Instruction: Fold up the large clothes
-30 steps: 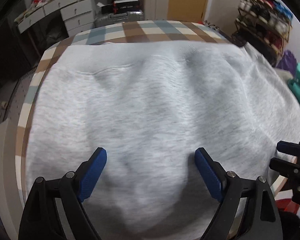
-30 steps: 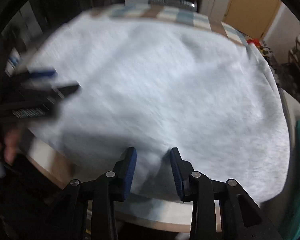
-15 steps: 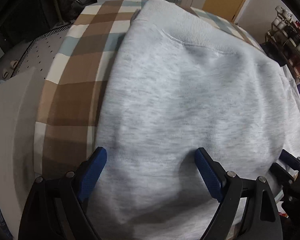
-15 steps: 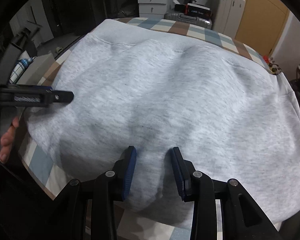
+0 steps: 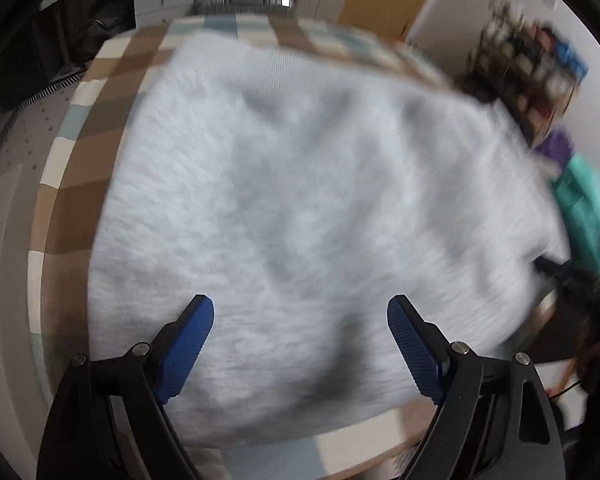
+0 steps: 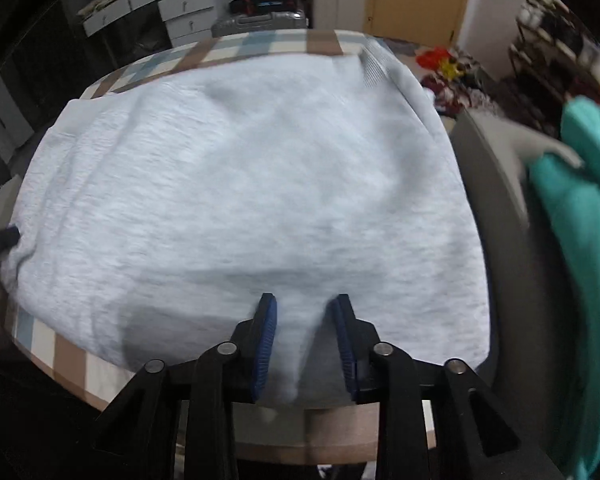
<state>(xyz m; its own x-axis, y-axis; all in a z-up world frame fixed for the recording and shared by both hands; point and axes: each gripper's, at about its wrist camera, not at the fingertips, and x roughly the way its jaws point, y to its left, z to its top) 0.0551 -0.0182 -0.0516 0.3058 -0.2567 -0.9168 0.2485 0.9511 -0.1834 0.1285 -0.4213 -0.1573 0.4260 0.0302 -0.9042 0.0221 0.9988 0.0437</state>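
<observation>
Right wrist view: your right gripper [image 6: 303,340] is closing its fingers on a ridge of the grey sweatshirt [image 6: 240,200] at the near hem, spread across the checked counter [image 6: 260,46]. Your left gripper [image 5: 300,344] hangs wide open above the hem, holding nothing, so the right is nearer.

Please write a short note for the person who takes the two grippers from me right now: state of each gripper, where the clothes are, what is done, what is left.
Left gripper: jaws wide open above the near part of the light grey knitted sweatshirt, holding nothing.
Right gripper: jaws closing, with a raised fold of the sweatshirt's near edge between the blue pads; I cannot tell if they pinch it yet.
The sweatshirt lies spread over the brown, blue and cream checked tabletop. A teal garment waits on the right.
Done: sweatshirt laid out. Left: every fold, as far as the views show.
</observation>
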